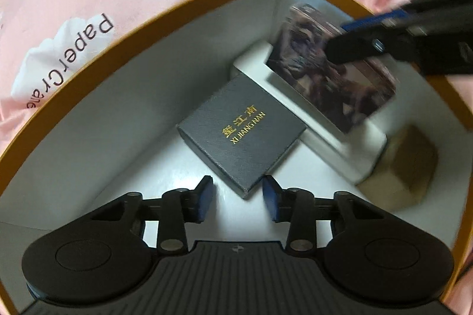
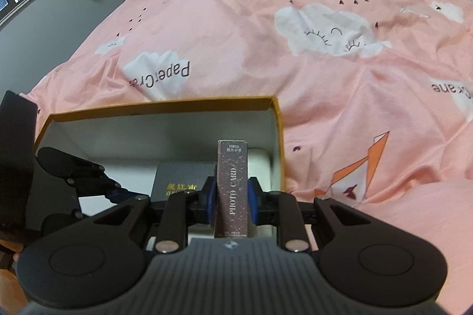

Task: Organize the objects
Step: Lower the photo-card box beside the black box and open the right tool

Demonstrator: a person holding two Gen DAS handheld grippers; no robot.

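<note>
Pink bedspread (image 2: 340, 84) with cloud print, spread under everything. On it, an open box (image 1: 165, 4) with an orange rim and white inside. On the box floor: white case (image 1: 334, 143) by the far wall, dark blue case (image 1: 241, 134) with gold lettering beside it, brown cube (image 1: 405, 161) to the right. Right gripper (image 2: 231, 195) jaws clamped on a card pack (image 2: 232, 188), held upright over the box. Left gripper (image 1: 237, 198) jaws spread, nothing between, just short of the blue case's near corner.
</note>
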